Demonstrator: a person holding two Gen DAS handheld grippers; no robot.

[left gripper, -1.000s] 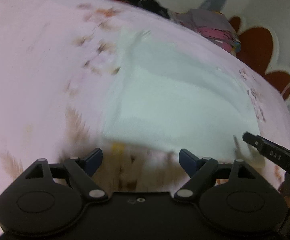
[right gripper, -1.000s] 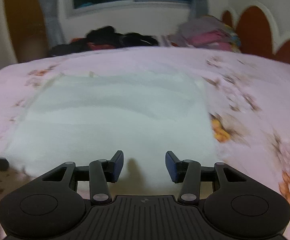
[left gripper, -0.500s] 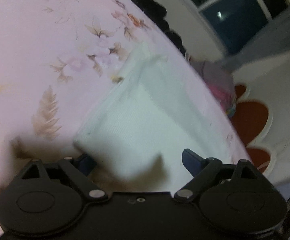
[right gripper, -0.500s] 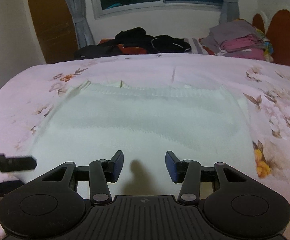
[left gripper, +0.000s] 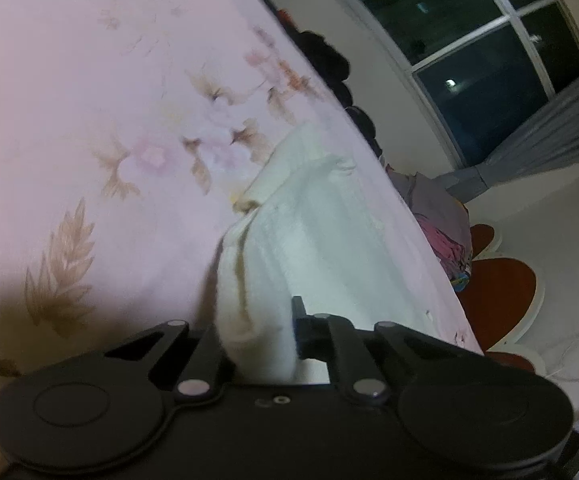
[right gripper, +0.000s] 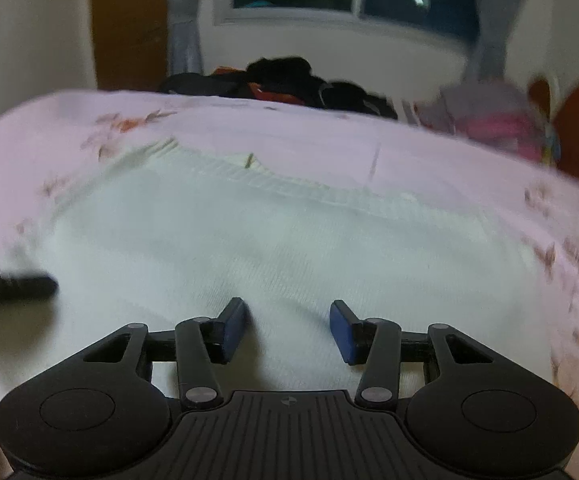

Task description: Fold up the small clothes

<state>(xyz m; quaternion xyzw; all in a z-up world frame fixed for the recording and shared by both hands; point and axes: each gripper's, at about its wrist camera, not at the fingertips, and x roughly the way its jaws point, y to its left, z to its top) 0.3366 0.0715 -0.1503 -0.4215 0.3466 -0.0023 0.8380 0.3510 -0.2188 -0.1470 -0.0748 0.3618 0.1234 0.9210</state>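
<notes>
Left wrist view: sitting rolled and close over the left gripper (left gripper: 257, 336), looking down along the white garment (left gripper: 309, 240) toward the window (left gripper: 489, 60).
Right wrist view: looking level-down across the bedspread (right gripper: 329, 136).
Shared: both are taking in garment, window, clothes piles.

Bed (right gripper: 329, 136) carries everything: covered by pale pink sheet with faded floral and leaf print in brown, orange, pink.

White knitted garment (right gripper: 273, 240) lies flat mid-bed, ribbed edge toward far side; near left corner bunched and raised off sheet (left gripper: 249, 312).

Heap of black clothes (right gripper: 289, 80) with orange-red patches at far edge of bed, below window.

Stack of folded clothes, grey and pink (right gripper: 493, 120), at far right corner, beside red scalloped headboard.

Garment well apart from both piles.
</notes>
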